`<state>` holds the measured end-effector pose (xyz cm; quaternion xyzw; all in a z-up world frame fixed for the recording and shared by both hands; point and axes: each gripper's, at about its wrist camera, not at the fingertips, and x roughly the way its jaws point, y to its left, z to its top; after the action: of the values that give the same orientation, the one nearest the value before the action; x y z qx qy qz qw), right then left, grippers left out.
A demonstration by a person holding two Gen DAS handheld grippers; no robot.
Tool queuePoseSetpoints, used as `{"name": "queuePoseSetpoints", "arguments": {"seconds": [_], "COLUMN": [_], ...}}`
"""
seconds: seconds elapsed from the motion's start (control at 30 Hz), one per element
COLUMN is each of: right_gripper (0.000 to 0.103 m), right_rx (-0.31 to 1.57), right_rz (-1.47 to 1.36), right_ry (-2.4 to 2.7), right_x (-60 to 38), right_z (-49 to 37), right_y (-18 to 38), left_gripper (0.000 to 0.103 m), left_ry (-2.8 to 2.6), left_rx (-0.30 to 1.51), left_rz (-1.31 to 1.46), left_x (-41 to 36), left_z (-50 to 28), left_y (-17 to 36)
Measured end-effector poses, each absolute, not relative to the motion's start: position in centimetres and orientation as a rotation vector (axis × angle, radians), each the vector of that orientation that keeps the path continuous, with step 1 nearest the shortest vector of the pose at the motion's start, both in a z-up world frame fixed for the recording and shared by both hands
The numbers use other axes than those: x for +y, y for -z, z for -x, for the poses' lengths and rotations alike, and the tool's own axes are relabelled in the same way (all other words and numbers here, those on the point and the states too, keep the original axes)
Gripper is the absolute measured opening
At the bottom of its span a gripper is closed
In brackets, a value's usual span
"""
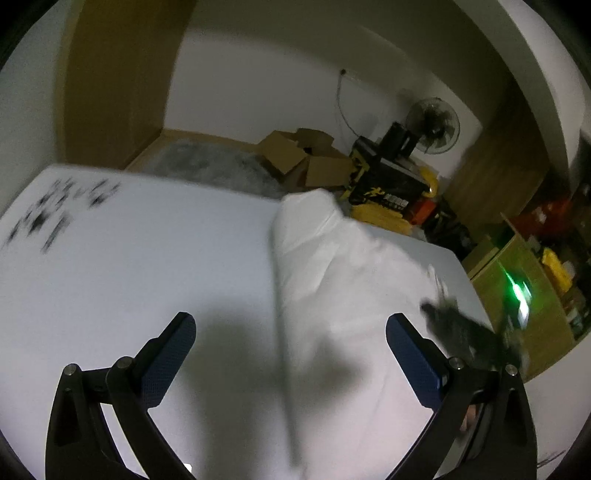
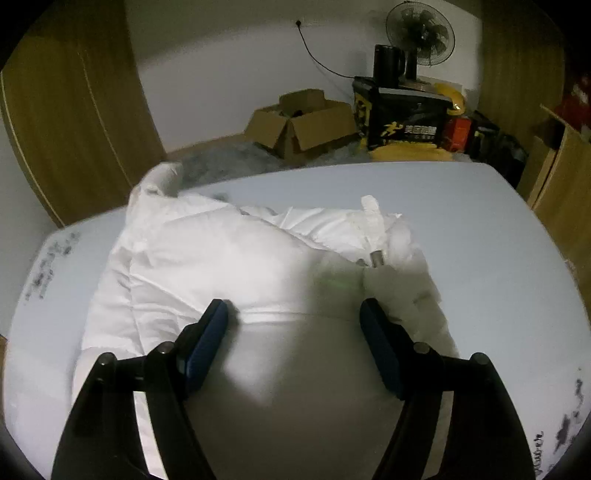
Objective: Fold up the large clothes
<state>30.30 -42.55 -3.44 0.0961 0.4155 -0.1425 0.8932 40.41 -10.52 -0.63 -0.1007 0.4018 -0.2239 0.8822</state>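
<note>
Right claw tilted down, spread wide, empty over white garment; left claw likewise agape, empty

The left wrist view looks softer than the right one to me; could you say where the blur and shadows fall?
Left wrist view: motion blur smears the white padded garment, and a green light streaks. Right wrist view: sharper; a dark shadow covers the garment between the open blue-padded fingers.

Jacket on table, spread beneath and ahead of right gripper's fingers, its zipper beyond the right-hand finger; cardboard box, crate and fan behind table.
</note>
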Motion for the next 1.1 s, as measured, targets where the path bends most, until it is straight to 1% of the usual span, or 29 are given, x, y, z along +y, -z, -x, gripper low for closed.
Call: {"name": "queuePoseSetpoints", "arguments": {"seconds": [0.13,0.23,0.3,0.4,0.53,0.73,1.1], "right_gripper": [0.075,0.076,0.076,0.076,0.076,0.076,0.077], "right_rx": [0.841,0.841,0.846,0.840,0.840,0.845,0.871], "right_rz": [-0.137,-0.189,-0.212,-0.235,-0.212,-0.208,-0.207], "right_ry": [0.291,0.261,0.235,0.212,0.214,0.216,0.220], "right_x": [-41.9,-42.3,-42.7,-43.3,-42.7,-42.4,-42.1], "right_z": [-30.2,-30.3,-30.6,-30.5,-30.8,-31.4,-32.0], "right_y": [5.4,7.1,7.9,8.6,9.2,9.8,10.5], "left_gripper": [0.103,0.103,0.103,0.103,0.103,0.103,0.103], "left_ry": [0.433,0.425,0.425,0.420,0.360,0.356,0.346], "left_rx": [0.802,0.885,0.917,0.940,0.905,0.947,0.971], "left_rz": [0.056,0.043,0.028,0.014,-0.069,-0.013,-0.016], "left_x": [-17.3,-20.0,-21.1,-21.8,-23.2,-23.0,-23.7], "left_z": [-46.5,-50.5,-51.5,-52.1,-51.7,-52.1,-52.9], "left_y": [2.6,6.7,9.0,11.0,12.6,14.9,15.8]}}
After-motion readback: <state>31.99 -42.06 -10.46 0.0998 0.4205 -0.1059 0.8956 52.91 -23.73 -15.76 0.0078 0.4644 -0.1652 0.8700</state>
